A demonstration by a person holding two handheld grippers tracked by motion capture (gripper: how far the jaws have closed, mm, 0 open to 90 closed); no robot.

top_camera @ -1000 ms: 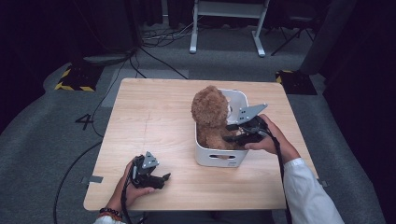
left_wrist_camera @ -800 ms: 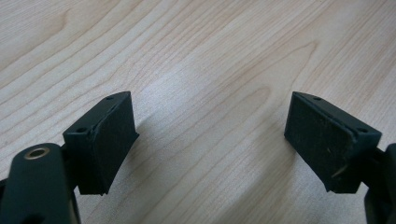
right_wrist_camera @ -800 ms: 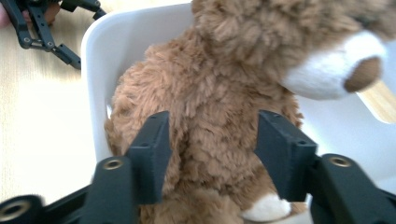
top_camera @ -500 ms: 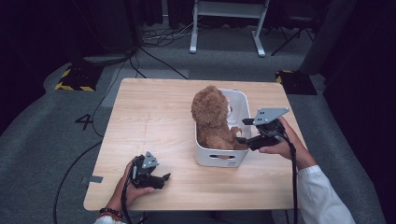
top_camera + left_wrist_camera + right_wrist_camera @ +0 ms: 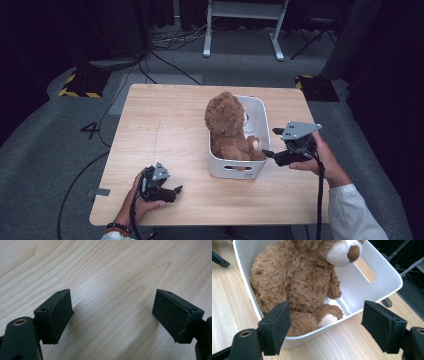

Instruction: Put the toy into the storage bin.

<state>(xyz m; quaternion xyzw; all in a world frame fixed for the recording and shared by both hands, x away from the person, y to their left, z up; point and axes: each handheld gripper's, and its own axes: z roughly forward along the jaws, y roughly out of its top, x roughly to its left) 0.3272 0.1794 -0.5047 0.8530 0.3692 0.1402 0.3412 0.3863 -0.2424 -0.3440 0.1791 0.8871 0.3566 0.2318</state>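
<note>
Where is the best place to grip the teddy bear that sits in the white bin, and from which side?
Probably the teddy bear's head, from above: it sits upright, the head stands above the white bin's rim, and the walls enclose body and legs. Soft plush should squeeze between jaws.

We note a brown teddy bear [image 5: 227, 127] with cream muzzle, a white bin [image 5: 260, 107], and a pale wood-grain table [image 5: 160, 125].

Wooden table [image 5: 165, 130] on grey carpet w/ cables [image 5: 165, 60], white stand legs [image 5: 240, 30] behind.
</note>
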